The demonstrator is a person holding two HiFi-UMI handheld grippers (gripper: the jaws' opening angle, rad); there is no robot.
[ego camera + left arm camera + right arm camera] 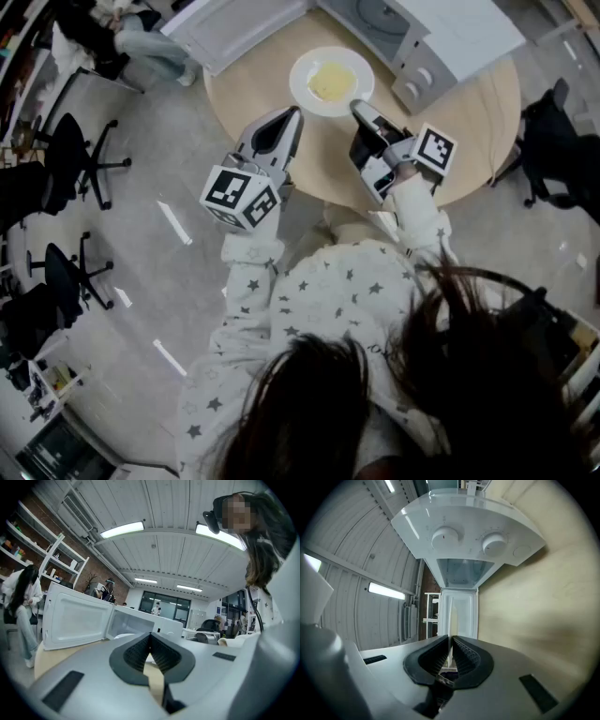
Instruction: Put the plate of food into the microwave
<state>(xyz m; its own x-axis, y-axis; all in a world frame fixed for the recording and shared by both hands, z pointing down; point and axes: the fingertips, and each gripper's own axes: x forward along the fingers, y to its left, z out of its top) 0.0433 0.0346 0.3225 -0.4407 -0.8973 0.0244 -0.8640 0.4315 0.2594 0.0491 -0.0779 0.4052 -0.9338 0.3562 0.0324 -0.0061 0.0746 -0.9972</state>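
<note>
A white plate (331,81) with yellow food lies on the round wooden table (469,112), just in front of the white microwave (450,42), whose door (239,28) hangs open to the left. My right gripper (357,105) is shut on the plate's near right rim. In the right gripper view the rim (450,620) shows edge-on as a thin white strip pinched at that gripper (450,641). My left gripper (292,114) hovers left of the plate, apart from it. Its jaws (150,638) are shut with nothing between them. The open door (77,618) and the cavity (133,623) stand ahead of it.
The microwave's two knobs (445,536) face the right gripper. Office chairs (75,150) stand on the floor to the left of the table, another chair (553,141) to its right. A seated person (131,37) is at the far left.
</note>
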